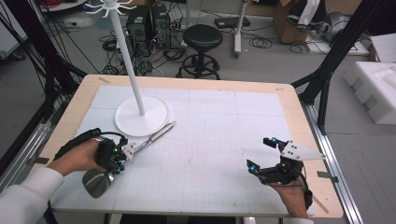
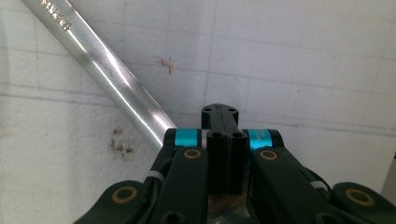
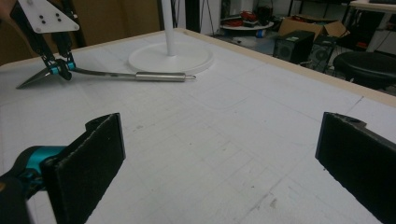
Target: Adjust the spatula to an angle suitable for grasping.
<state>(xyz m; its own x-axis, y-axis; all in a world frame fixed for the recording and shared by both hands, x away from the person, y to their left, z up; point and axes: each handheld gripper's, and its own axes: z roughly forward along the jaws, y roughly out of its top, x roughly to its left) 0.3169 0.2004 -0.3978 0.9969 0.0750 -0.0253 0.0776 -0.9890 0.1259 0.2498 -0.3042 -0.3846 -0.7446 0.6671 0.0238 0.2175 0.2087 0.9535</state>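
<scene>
— Spatula (image 1: 135, 148) is lying on the white gridded mat (image 1: 219, 140), its blade toward your near left corner and its handle tip reaching out beside the round base of the white stand (image 1: 142, 116).

— And what are you doing with your left gripper (image 1: 122, 156)?

— You are pressing its jaws together on the thin neck just behind the blade — in the left gripper view they are meeting flush, with the shiny handle running off to the upper left.

— And your right gripper (image 1: 262, 156)?

— You are holding it near the right edge of the table (image 1: 299, 112), well apart from the spatula, its jaws spread wide and gripping nothing — pointing across the mat toward the stand.
</scene>
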